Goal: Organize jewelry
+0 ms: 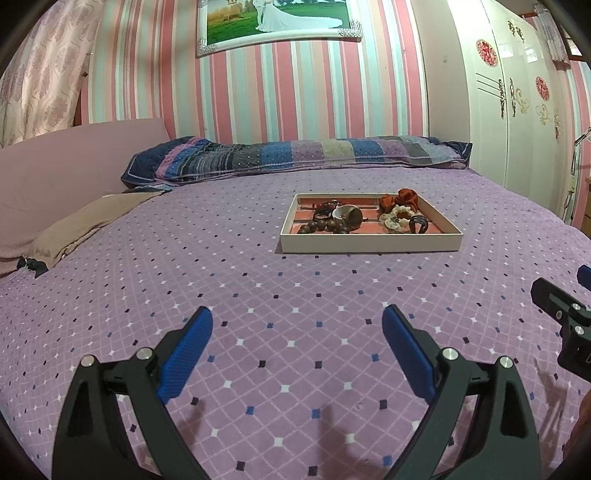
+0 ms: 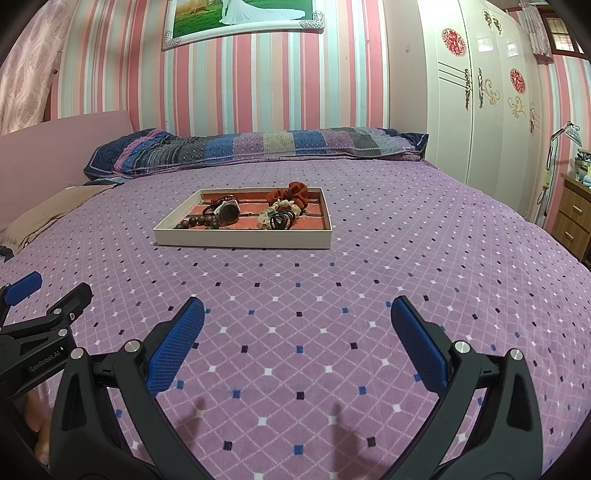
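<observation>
Jewelry (image 1: 334, 218) is being kept in a tray (image 1: 369, 243) mid-bed, toward the pillow edge: beads left, scrunchies right. Both grippers (image 1: 297, 354) (image 2: 297, 347) are being held wide open, empty. Sorting looks done or pending.

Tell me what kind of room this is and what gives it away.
Most likely a home bedroom: a bed under a purple diamond-pattern cover with a long patchwork pillow at its head, a white wardrobe alongside, and a framed wedding photo on striped wallpaper.
</observation>
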The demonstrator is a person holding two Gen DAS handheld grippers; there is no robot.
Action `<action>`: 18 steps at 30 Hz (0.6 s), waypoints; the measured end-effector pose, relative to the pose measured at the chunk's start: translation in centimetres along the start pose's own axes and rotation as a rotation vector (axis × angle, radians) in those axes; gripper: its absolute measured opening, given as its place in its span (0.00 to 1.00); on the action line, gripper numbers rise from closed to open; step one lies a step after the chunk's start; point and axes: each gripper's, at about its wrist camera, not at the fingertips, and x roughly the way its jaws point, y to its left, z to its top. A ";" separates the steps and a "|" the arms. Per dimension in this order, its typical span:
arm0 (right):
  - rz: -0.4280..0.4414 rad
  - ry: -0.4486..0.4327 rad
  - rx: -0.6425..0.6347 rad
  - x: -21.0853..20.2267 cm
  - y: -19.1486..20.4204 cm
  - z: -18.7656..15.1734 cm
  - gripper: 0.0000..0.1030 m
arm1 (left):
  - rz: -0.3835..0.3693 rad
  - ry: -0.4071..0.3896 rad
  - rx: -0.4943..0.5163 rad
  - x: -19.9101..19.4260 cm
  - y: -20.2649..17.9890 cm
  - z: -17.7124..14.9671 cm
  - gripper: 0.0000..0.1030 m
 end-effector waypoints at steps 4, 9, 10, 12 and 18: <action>-0.001 0.000 0.001 0.0 0.0 -0.1 0.96 | 0.001 0.000 -0.003 0.0 0.0 0.0 0.88; -0.001 0.002 0.002 0.0 0.0 0.0 0.96 | 0.005 0.002 -0.007 0.0 0.1 0.0 0.88; -0.001 0.002 0.002 0.0 0.0 0.0 0.96 | 0.004 0.002 -0.007 0.0 0.1 -0.1 0.88; -0.002 0.002 0.000 0.0 0.1 0.1 0.96 | 0.004 0.002 -0.007 0.1 0.1 0.0 0.88; -0.002 0.001 0.002 -0.1 0.1 0.1 0.96 | 0.004 0.004 -0.008 0.0 0.2 -0.1 0.88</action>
